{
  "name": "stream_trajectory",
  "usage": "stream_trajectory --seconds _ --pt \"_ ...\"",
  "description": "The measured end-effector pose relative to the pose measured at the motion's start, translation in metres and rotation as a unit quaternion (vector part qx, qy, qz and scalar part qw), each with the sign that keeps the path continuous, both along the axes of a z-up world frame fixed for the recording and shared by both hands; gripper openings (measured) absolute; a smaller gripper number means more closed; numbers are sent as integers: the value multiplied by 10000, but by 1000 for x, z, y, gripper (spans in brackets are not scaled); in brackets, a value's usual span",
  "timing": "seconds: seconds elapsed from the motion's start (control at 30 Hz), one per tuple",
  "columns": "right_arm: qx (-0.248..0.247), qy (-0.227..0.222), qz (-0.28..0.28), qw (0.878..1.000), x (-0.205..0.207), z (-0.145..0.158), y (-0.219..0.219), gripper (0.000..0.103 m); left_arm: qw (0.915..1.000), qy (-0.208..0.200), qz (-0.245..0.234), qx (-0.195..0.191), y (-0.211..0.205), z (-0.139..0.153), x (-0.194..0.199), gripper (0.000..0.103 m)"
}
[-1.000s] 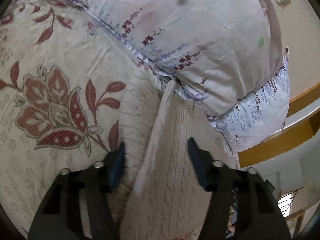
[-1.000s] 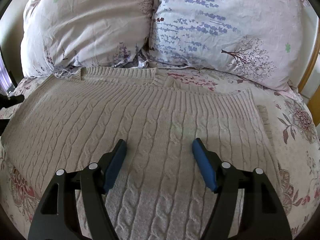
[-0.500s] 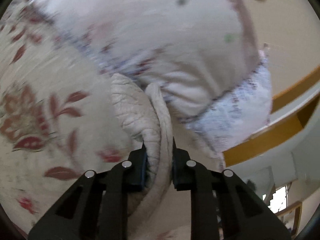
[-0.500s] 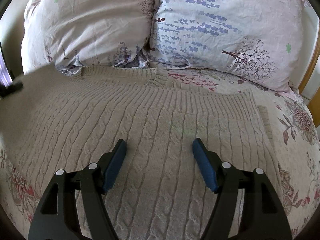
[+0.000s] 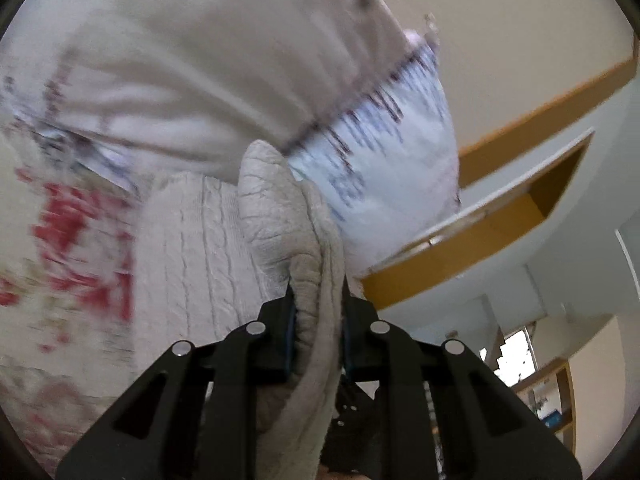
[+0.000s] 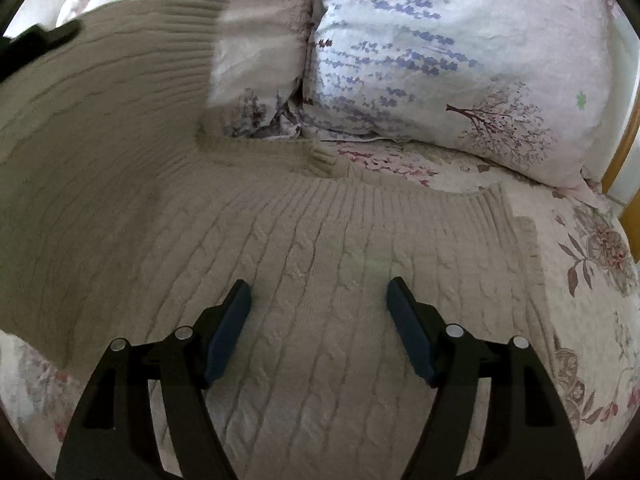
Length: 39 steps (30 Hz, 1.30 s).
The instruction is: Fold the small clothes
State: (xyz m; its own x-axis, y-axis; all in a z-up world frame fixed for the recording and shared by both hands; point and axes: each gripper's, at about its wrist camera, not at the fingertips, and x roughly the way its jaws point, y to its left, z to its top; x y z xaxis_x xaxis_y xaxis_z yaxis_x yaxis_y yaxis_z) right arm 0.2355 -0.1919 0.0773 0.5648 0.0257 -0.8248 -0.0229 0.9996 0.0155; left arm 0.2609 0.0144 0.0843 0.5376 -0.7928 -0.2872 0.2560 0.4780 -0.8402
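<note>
A beige cable-knit sweater (image 6: 320, 264) lies spread on the floral bedspread (image 6: 592, 280). My left gripper (image 5: 317, 304) is shut on the sweater's left edge (image 5: 280, 216) and holds it lifted off the bed. In the right wrist view that lifted side (image 6: 100, 120) rises as a flap at the left, with the left gripper (image 6: 36, 40) at its top. My right gripper (image 6: 318, 304) is open and empty, hovering low over the middle of the sweater.
Two floral pillows (image 6: 460, 60) (image 6: 260, 60) stand at the head of the bed behind the sweater. A wooden bed frame (image 6: 624, 152) runs along the right. The left wrist view shows wooden shelving (image 5: 500, 216) and a wall beyond the pillows.
My left gripper closed on the sweater's left edge and lifted it up off the bed. The flap now stands raised. My right gripper has stayed open in place.
</note>
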Motion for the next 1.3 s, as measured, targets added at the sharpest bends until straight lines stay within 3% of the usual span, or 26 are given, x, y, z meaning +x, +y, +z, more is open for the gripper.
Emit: stream_trajectory --seconds 0.2,0.33,0.4,0.47,0.5,0.53,0.6,0.67,0.77,0.87,1.03,1.1,1.17,1.3 --pt "65 -415 -634 9971 -36 24 -56 72 9980 93 -600 180 -75 -19 2 16" --pt "352 -407 -1218 9911 -56 26 -104 72 9901 496 -1054 784 -123 -53 6 25" --pt "673 -406 -1359 9876 -60 26 -121 72 9862 694 -1360 639 -133 -66 4 27" --pt "1011 -451 -1376 9843 -63 29 -130 72 9859 566 -1497 497 -129 -59 -1 44" --pt "1215 -466 -1352 9822 -63 31 -134 72 9867 467 -1482 468 -124 -53 -5 61" --pt "1423 -463 -1308 9800 -61 33 -137 72 9879 344 -1444 439 -116 -47 -9 72" --pt "1989 -404 -1193 9719 -59 36 -140 72 9912 18 -1214 532 -97 -31 -17 76" --pt "2512 -258 -1084 9615 -54 36 -139 72 9911 -295 -721 1076 -78 -18 -24 81" --pt "3192 92 -952 9428 -41 29 -137 72 9811 -434 40 1885 -50 -20 -30 82" --pt "3446 396 -940 9332 -28 18 -134 72 9760 -169 373 2137 -31 -38 -21 81" --pt "3519 673 -969 9286 -11 1 -129 65 9790 244 240 2010 -27 -65 -6 80" --pt "3432 706 -913 9322 -9 -2 -127 62 9812 328 46 1901 -33 -73 -1 80" --pt "3417 760 -755 9337 -7 -4 -121 47 9845 467 -162 1684 -36 -80 5 77" --pt "3268 899 -417 9399 -1 -7 -108 45 9861 621 -398 1489 -39 -91 3 72"
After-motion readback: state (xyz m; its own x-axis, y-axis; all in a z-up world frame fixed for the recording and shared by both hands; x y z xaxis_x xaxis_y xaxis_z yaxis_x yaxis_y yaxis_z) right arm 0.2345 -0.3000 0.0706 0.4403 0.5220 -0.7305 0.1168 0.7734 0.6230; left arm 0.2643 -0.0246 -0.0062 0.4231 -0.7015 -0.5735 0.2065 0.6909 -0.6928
